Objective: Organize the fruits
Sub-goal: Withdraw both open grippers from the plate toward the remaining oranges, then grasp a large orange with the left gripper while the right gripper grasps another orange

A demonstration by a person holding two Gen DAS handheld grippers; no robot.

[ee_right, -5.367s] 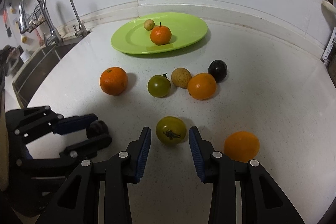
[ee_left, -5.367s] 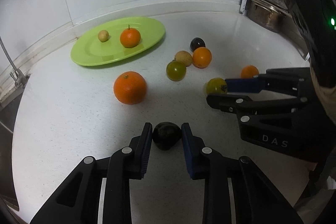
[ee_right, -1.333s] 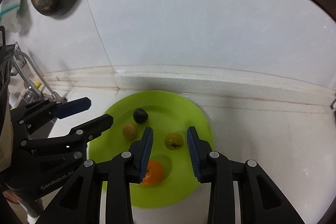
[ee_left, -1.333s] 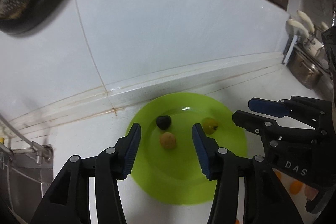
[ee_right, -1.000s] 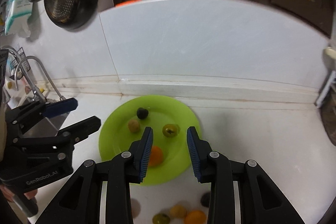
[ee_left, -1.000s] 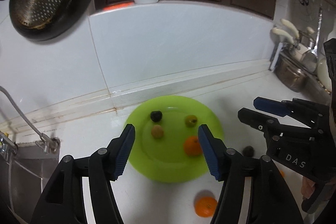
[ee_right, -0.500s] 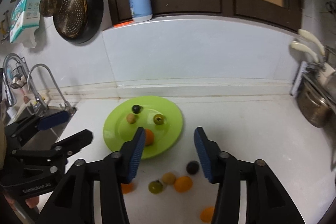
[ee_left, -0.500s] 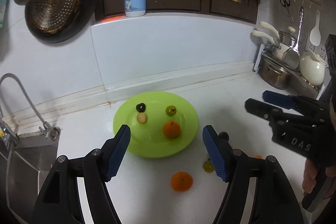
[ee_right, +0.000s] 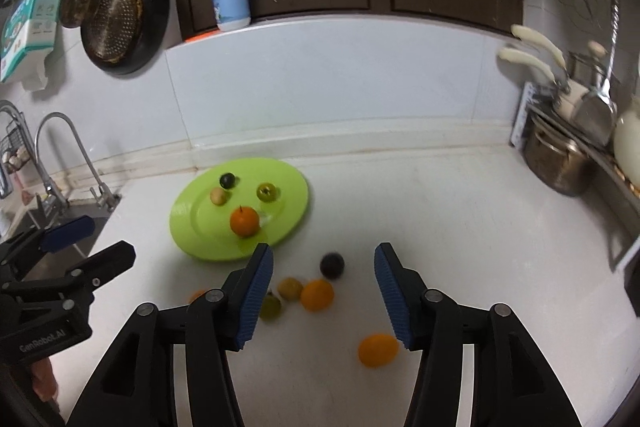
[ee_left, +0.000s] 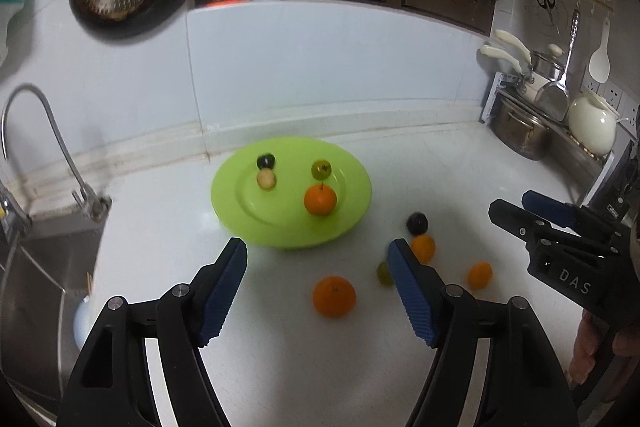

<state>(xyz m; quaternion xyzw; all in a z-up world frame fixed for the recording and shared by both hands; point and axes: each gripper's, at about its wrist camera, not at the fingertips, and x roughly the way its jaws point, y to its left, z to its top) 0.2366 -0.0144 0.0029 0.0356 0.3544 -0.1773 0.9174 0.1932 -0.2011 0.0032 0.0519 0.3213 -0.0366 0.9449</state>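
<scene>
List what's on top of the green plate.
On the green plate: a dark fruit, a small tan fruit, a green tomato and an orange with a stem. Whatever lies under the plate is covered.

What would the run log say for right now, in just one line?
plate: four fruits on it | counter: six fruits loose | left gripper: open, empty | right gripper: opening, empty

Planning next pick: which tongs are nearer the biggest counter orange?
Left. The orange lies just ahead of the left tongs; the right tongs, opening and empty, sit off to its right.
</scene>
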